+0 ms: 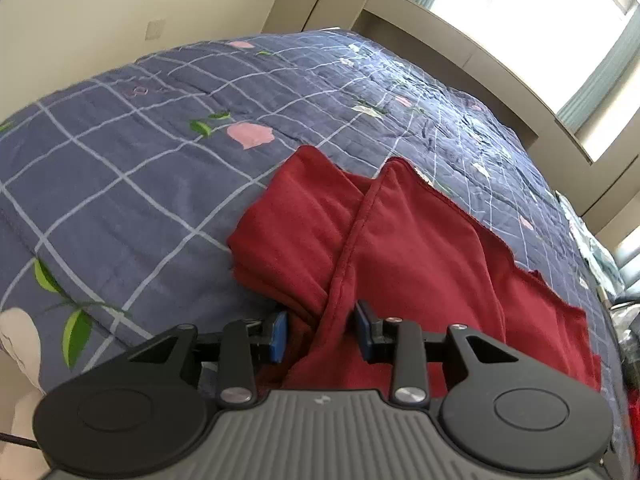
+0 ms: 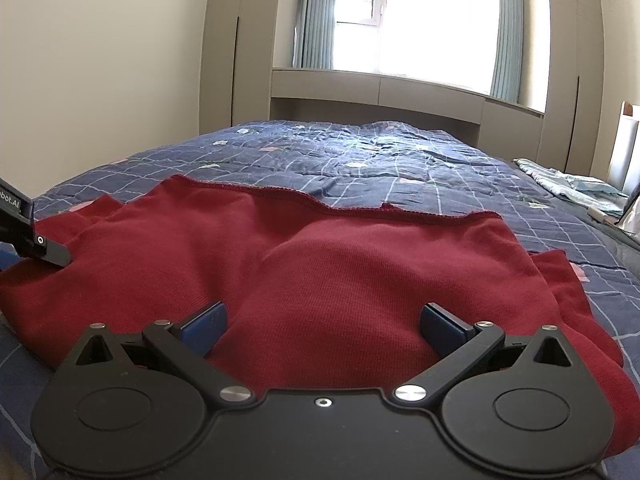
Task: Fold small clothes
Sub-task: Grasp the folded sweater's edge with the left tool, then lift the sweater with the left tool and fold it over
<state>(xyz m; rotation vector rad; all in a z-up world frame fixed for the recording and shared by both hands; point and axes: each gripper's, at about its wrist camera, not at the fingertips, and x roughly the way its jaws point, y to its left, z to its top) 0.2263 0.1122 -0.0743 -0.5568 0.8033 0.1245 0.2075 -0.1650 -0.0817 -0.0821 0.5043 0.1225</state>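
A dark red garment (image 1: 400, 248) lies rumpled on a blue checked quilt (image 1: 140, 168), with a hemmed edge running down toward me. My left gripper (image 1: 322, 334) stands partly closed around a raised ridge of this cloth. Its blue pads (image 1: 279, 336) sit close on either side without visibly squeezing it. In the right wrist view the red garment (image 2: 320, 264) spreads wide across the quilt (image 2: 360, 160). My right gripper (image 2: 324, 326) is wide open, low over the near edge, with cloth bulging between its fingers. The left gripper's black finger (image 2: 44, 248) shows at the garment's left end.
A light patterned cloth (image 2: 572, 184) lies at the bed's right edge. Beyond the bed stand beige cabinets (image 2: 376, 92) under a bright window (image 2: 420, 12), with a plain wall (image 2: 100, 60) to the left. Open quilt stretches beyond the garment.
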